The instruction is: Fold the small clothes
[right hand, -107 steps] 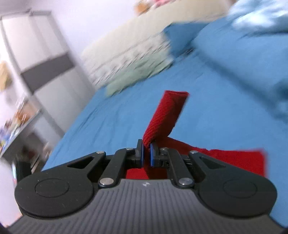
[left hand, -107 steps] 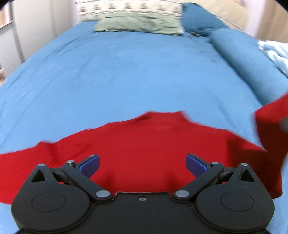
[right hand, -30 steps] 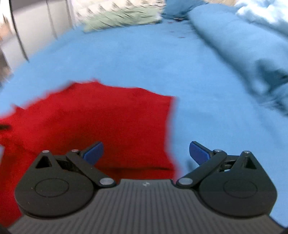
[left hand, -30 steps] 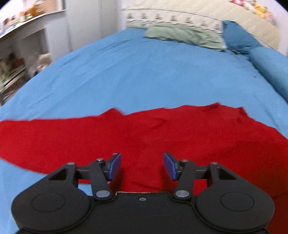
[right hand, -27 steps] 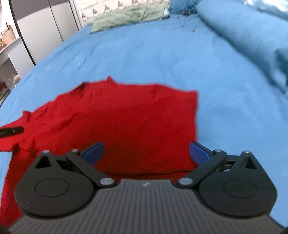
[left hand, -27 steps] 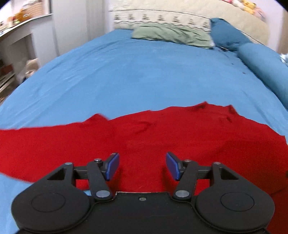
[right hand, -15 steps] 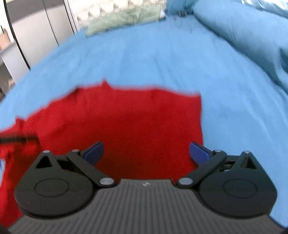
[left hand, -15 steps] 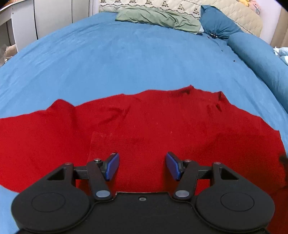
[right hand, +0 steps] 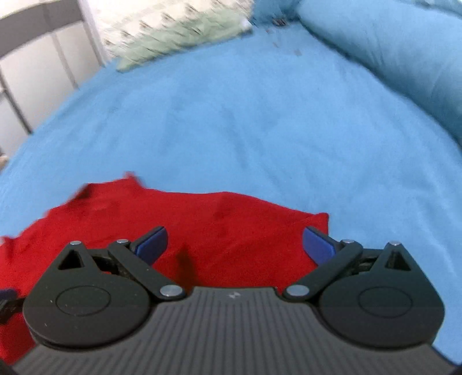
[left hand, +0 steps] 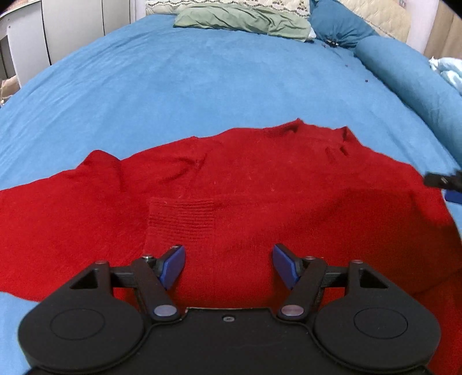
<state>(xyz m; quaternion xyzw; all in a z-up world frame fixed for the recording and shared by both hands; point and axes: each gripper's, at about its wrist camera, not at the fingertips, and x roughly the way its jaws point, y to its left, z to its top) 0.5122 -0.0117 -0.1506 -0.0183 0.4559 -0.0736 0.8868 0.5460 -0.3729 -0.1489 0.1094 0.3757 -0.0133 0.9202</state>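
Note:
A red knit sweater (left hand: 260, 184) lies spread on the blue bed sheet (left hand: 202, 80). One sleeve is folded over its body, its ribbed cuff (left hand: 180, 219) just ahead of my left gripper. The other sleeve stretches out to the left. My left gripper (left hand: 229, 266) is open and empty, low over the sweater's near part. My right gripper (right hand: 234, 245) is open and empty over the sweater's right edge (right hand: 231, 225). Its tip shows at the right edge of the left wrist view (left hand: 446, 184).
A green pillow (left hand: 242, 18) and a dark blue cushion (left hand: 335, 24) lie at the head of the bed. A rolled blue blanket (left hand: 410, 75) runs along the right side. White cupboards (left hand: 26, 43) stand to the left of the bed.
The right gripper let go of the sleeve, which now lies folded over the body. Both grippers came in lower over the sweater. The left jaws opened a little wider.

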